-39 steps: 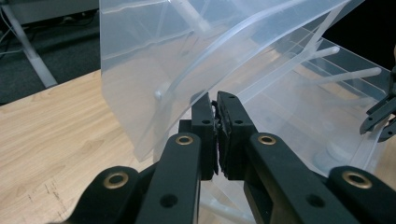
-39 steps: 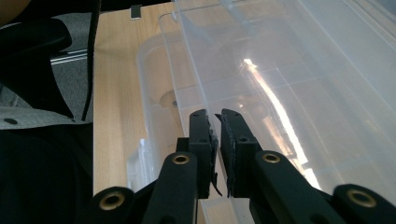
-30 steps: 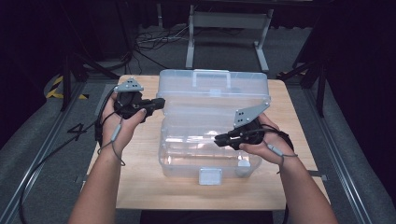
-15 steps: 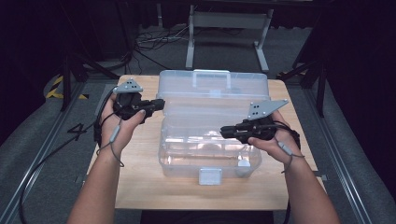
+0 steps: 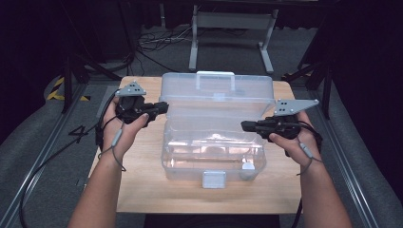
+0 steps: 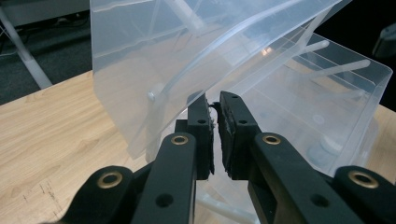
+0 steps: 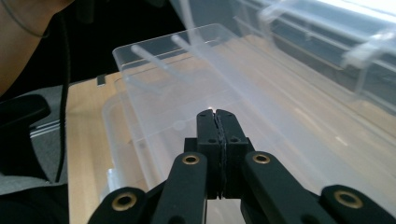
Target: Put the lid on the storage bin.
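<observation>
A: Where does the clear plastic box (image 5: pixel 214 142) sit right now?

B: Centre of the high view, on the wooden table (image 5: pixel 142 190), with its lid (image 5: pixel 216 92) tipped up toward the top of the frame and the white latch (image 5: pixel 214 179) at the near edge.

A: And the claws?

B: The left gripper (image 6: pixel 214 105), at the left of the high view, has its jaws nearly together, pinching a thin see-through edge at the box's end; whether that is the lid or the inner tray (image 6: pixel 322 93), I cannot tell. The right gripper (image 7: pixel 216 114) has just been closing; its jaws are pressed together on nothing, just in front of the tray's rim.

A: How would you handle the lid?

B: Gently, I think. The plastic is thin, glossy and flexes, so a pinch on a stiffer rib or corner seems safer than on a flat panel. The rubbery black pads should help against slipping.
</observation>
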A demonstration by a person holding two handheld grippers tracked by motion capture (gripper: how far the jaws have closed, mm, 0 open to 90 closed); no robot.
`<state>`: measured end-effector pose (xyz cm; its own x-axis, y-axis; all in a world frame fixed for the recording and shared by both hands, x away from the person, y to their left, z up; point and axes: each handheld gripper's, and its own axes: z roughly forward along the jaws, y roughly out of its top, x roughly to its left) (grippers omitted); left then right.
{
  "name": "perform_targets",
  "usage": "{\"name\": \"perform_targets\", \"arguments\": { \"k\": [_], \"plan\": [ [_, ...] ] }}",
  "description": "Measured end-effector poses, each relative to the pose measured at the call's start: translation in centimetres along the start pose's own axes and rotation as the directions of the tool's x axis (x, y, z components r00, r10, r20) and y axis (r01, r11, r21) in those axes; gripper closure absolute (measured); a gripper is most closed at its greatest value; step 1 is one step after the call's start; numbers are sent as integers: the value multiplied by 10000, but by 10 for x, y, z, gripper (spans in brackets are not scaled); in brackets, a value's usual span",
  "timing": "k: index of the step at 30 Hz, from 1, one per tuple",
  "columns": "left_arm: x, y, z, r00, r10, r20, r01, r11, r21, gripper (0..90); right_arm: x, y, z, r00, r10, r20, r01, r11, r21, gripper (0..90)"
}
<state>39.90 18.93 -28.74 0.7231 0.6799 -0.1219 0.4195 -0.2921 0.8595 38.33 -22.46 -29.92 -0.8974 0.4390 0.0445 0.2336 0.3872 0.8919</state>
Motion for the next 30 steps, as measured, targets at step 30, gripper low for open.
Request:
{"name": "perform_targets", "arguments": {
  "k": [30],
  "plan": [
    [-12, -5, -7, 9996, 242, 157, -243, 9997, 16, 837, -32, -17, -44, 9819, 1344, 1334, -1242, 9889, -818, 900]
  ]
}}
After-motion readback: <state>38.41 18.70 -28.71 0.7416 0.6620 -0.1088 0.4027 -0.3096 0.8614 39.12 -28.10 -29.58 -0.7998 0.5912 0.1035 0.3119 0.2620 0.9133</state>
